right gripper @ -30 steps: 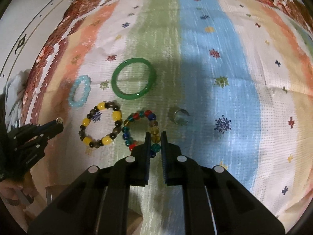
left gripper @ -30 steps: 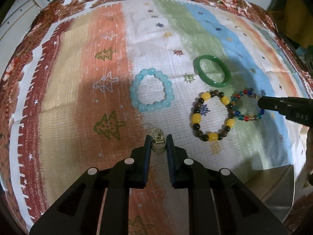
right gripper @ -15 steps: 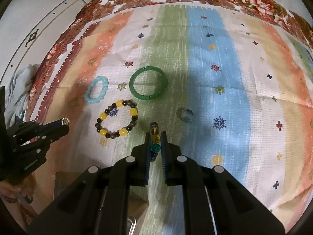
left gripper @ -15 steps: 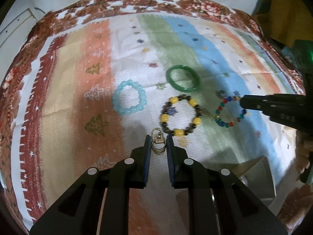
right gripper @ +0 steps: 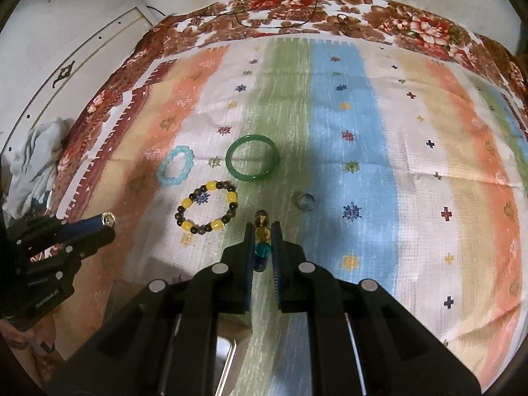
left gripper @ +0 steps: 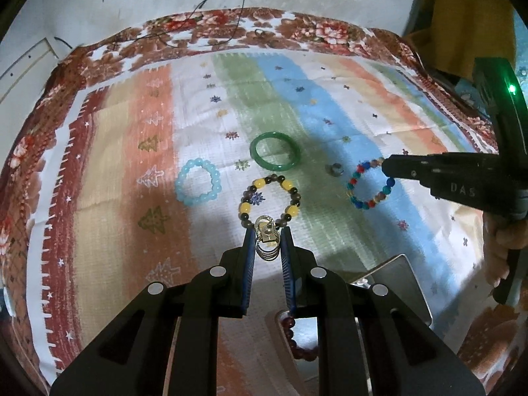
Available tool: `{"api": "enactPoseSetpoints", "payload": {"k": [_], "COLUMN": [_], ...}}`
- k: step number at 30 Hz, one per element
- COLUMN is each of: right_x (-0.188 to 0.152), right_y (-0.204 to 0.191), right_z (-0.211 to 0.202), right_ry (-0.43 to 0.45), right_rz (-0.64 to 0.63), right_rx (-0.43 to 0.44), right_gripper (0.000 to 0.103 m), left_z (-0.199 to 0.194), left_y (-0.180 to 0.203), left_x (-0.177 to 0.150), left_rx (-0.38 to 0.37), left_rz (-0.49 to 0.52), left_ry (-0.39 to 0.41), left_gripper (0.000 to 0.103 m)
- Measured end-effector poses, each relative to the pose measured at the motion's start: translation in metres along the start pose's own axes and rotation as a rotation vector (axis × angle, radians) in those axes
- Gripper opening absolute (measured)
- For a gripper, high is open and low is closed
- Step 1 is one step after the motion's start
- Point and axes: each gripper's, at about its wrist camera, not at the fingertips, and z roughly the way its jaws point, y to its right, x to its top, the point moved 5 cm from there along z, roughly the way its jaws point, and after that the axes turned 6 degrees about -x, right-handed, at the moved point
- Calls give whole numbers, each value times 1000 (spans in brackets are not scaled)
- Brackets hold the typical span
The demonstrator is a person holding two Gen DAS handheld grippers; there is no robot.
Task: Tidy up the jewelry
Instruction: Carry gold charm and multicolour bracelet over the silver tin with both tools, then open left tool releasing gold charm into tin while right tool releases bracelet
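My left gripper (left gripper: pixel 267 236) is shut on a gold ring piece (left gripper: pixel 266 237) and holds it above the striped cloth. My right gripper (right gripper: pixel 262 231) is shut on a multicoloured bead bracelet (right gripper: pixel 262 242), which hangs from it above the cloth in the left wrist view (left gripper: pixel 369 183). On the cloth lie a green bangle (left gripper: pixel 274 154), a light blue bead bracelet (left gripper: pixel 197 181), a yellow and brown bead bracelet (left gripper: pixel 269 203) and a small silver ring (left gripper: pixel 335 168). The same pieces show in the right wrist view: bangle (right gripper: pixel 252 161), blue bracelet (right gripper: pixel 175 165), yellow bracelet (right gripper: pixel 208 208), ring (right gripper: pixel 304 200).
A metal tray (left gripper: pixel 396 283) sits at the near table edge under both grippers, with a dark red bead bracelet (left gripper: pixel 297 343) in it. Cables (right gripper: pixel 280 3) lie at the far edge of the cloth. A pale rag (right gripper: pixel 33 165) lies on the floor at left.
Both grippers have lifted and pulled back toward the near edge with their pieces. The multicoloured bracelet has left the cloth and now hangs from my right gripper.
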Motion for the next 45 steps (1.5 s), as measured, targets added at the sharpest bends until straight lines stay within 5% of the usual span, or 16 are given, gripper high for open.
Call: {"api": "enactPoseSetpoints", "payload": {"k": [24,40,44,45], "right_x": [-29,-75,-79,-79], "right_y": [-38,-53,-56,-55], "right_z": [-75,-81,-75,-74], "right_ry": [122,71,51,50], "right_rz": [-83,-92,-107,-106], "right_rx": [90,172,157,152], "right_gripper": [11,12,41,42], "left_z": [-27,-27,-22,-22], "left_y": [28,50,54,53], "left_x": [-31,-57,-59,-59], "left_rx": [-58,-78,-74,-71], "left_rz": [13,49,56,53], "left_ry": [34,4,-5,-4], "left_gripper": [15,15,28,29]}}
